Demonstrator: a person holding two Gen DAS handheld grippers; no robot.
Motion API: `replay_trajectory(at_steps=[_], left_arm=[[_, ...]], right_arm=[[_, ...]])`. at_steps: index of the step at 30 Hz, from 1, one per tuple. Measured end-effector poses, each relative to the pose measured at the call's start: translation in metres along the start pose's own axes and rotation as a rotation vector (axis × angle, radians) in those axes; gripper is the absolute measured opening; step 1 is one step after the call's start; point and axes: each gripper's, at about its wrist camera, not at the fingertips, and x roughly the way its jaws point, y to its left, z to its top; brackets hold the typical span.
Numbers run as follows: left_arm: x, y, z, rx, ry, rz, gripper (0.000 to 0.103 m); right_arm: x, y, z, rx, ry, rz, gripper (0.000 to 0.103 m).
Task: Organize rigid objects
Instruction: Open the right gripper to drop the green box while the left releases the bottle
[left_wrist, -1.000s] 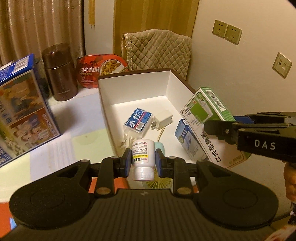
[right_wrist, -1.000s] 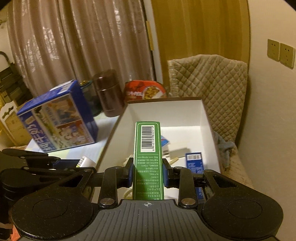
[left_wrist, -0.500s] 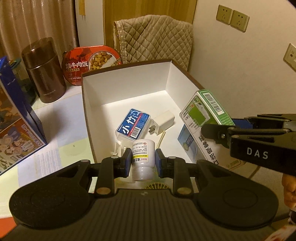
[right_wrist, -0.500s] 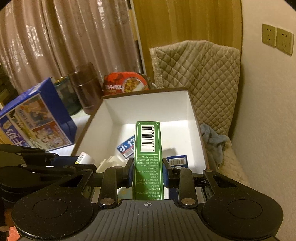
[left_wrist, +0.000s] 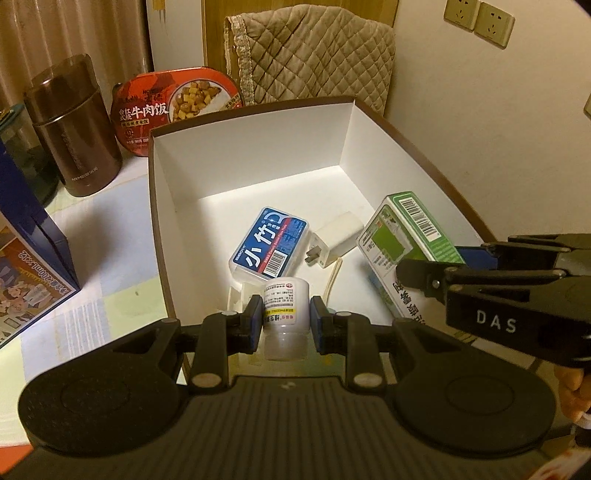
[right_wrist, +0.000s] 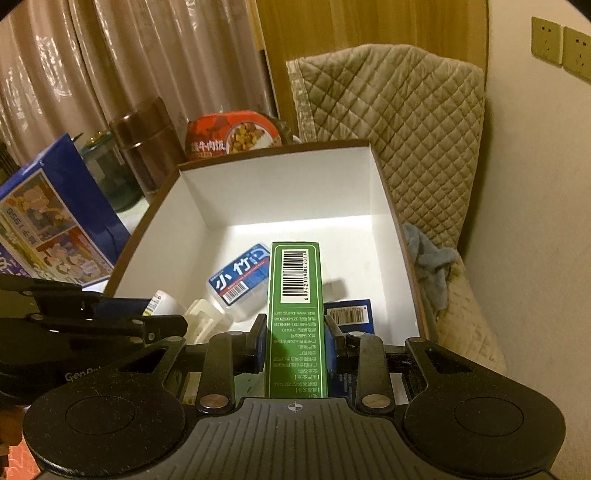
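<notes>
My left claw (left_wrist: 283, 319) is closed on a small white bottle (left_wrist: 285, 308), low in the centre of the frame, above the near edge of the white box (left_wrist: 251, 162). My right claw (right_wrist: 295, 338) is closed on a green carton (right_wrist: 295, 295), which stands tilted over the box at the right. On the box floor lie a blue-labelled case (left_wrist: 269, 247) and a white charger (left_wrist: 338, 238). Upper left stands a brown canister (left_wrist: 72, 125).
</notes>
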Motion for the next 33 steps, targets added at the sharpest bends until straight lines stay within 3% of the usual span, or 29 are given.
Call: replay_trajectory(at_steps=[33], left_arm=[[0.045, -0.004, 0.017, 0.036, 0.047, -0.021, 0.023]], right_arm=[[0.03, -0.015, 0.008, 0.021, 0.017, 0.024, 0.027]])
